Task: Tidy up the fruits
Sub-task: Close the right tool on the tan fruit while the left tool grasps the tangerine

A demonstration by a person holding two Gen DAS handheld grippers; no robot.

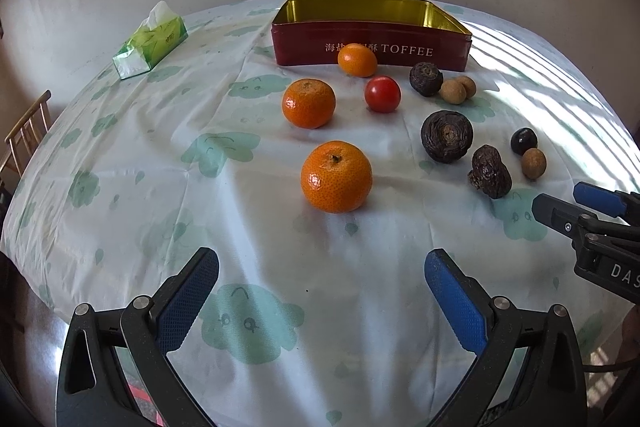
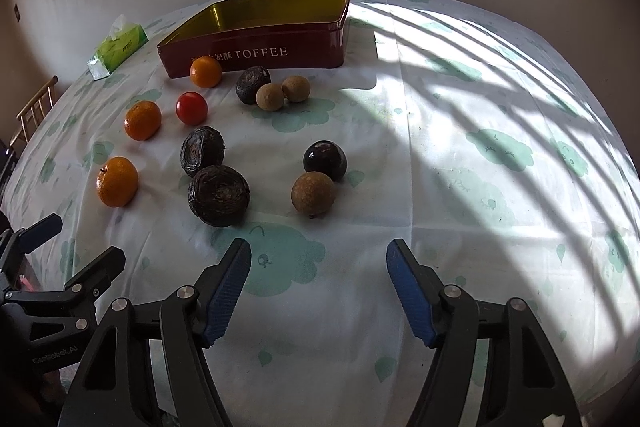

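Loose fruit lies on the table in front of an open red TOFFEE tin [image 1: 372, 47] [image 2: 256, 59], which looks empty. There are a near orange [image 1: 337, 176] [image 2: 117, 181], a second orange [image 1: 308, 103] [image 2: 143, 120], a small orange [image 1: 357, 60] [image 2: 205, 71], a red tomato [image 1: 382, 94] [image 2: 192, 108], several dark wrinkled fruits [image 1: 447, 136] [image 2: 219, 195] and small brown round ones [image 1: 533, 163] [image 2: 313, 193]. My left gripper [image 1: 322, 267] is open and empty, short of the near orange. My right gripper [image 2: 319, 259] is open and empty, short of the brown fruit.
A green tissue box [image 1: 151, 43] [image 2: 116, 47] sits at the table's far left. A wooden chair [image 1: 24, 131] stands beyond the left edge. The cloud-print tablecloth [image 1: 240, 227] covers the table; sunlit stripes fall on its right side [image 2: 500, 107].
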